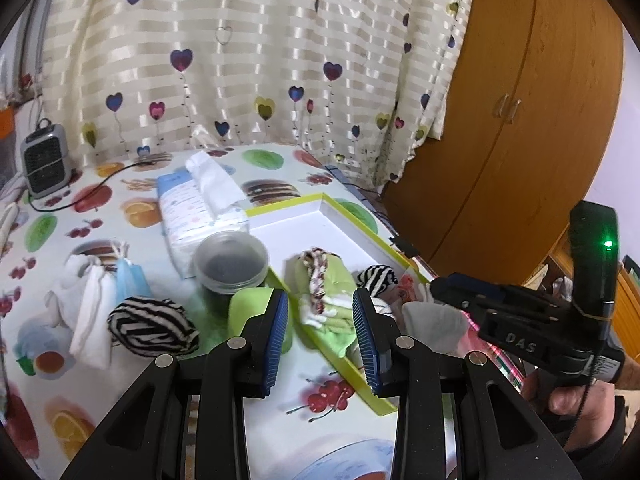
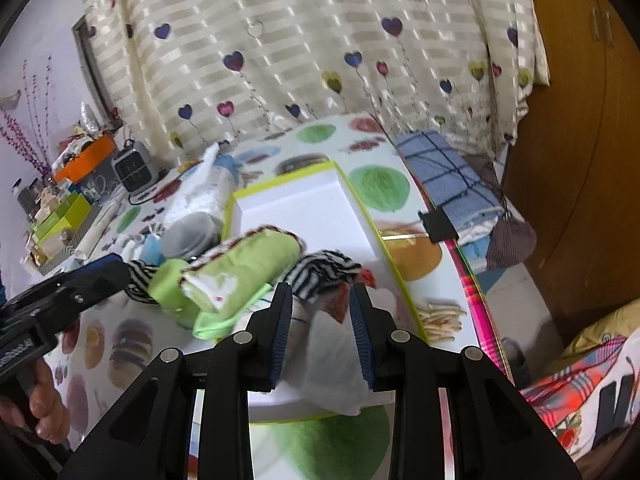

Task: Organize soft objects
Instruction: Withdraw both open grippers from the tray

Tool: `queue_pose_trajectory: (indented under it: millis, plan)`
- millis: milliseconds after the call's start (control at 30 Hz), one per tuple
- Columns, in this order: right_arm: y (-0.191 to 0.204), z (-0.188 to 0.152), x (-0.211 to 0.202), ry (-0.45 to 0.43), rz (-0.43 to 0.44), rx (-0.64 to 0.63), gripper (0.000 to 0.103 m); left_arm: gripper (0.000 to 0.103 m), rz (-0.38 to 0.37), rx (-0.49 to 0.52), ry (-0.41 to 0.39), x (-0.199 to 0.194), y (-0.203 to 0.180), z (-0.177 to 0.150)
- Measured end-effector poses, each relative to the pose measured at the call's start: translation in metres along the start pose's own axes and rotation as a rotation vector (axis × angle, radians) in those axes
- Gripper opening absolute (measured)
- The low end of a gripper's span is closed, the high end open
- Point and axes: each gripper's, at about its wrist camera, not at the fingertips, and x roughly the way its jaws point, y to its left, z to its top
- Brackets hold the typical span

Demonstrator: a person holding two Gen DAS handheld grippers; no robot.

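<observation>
The left gripper (image 1: 320, 328) hangs with its jaws apart and nothing between them, above the near left rim of the shallow tray (image 1: 344, 220). At its 12 o'clock, inside the tray, lies a rolled green cloth (image 1: 328, 292); at 1 o'clock sits a zebra-striped bundle (image 1: 376, 274). At 9 o'clock, outside the tray, a second striped bundle (image 1: 152, 326) rests on the fruit-print tablecloth (image 1: 60, 232), with white socks (image 1: 88, 300) beyond it. At 11 o'clock stands a round plastic tub (image 1: 231, 260), then a tissue pack (image 1: 200, 208). The right gripper (image 2: 320, 328) is also spread and empty, over a white cloth (image 2: 340, 364) in the tray's near end. A heater (image 1: 44, 160) sits far at 10 o'clock.
</observation>
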Motion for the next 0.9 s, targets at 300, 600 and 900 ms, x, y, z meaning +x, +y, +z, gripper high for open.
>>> queue_pose_trajectory:
  millis: [300, 600, 900]
  plan:
    - [0.033, 0.000, -0.015, -0.045, 0.028, -0.077, 0.040, 0.031, 0.056, -0.044, -0.014, -0.014, 0.024, -0.011]
    - [0.069, -0.006, -0.020, -0.052, 0.075, -0.160, 0.040, 0.031, 0.109, -0.084, -0.025, -0.025, 0.042, -0.020]
    - [0.089, -0.012, -0.023, -0.052, 0.103, -0.212, 0.040, 0.031, 0.131, -0.099, -0.034, -0.033, 0.048, -0.026]
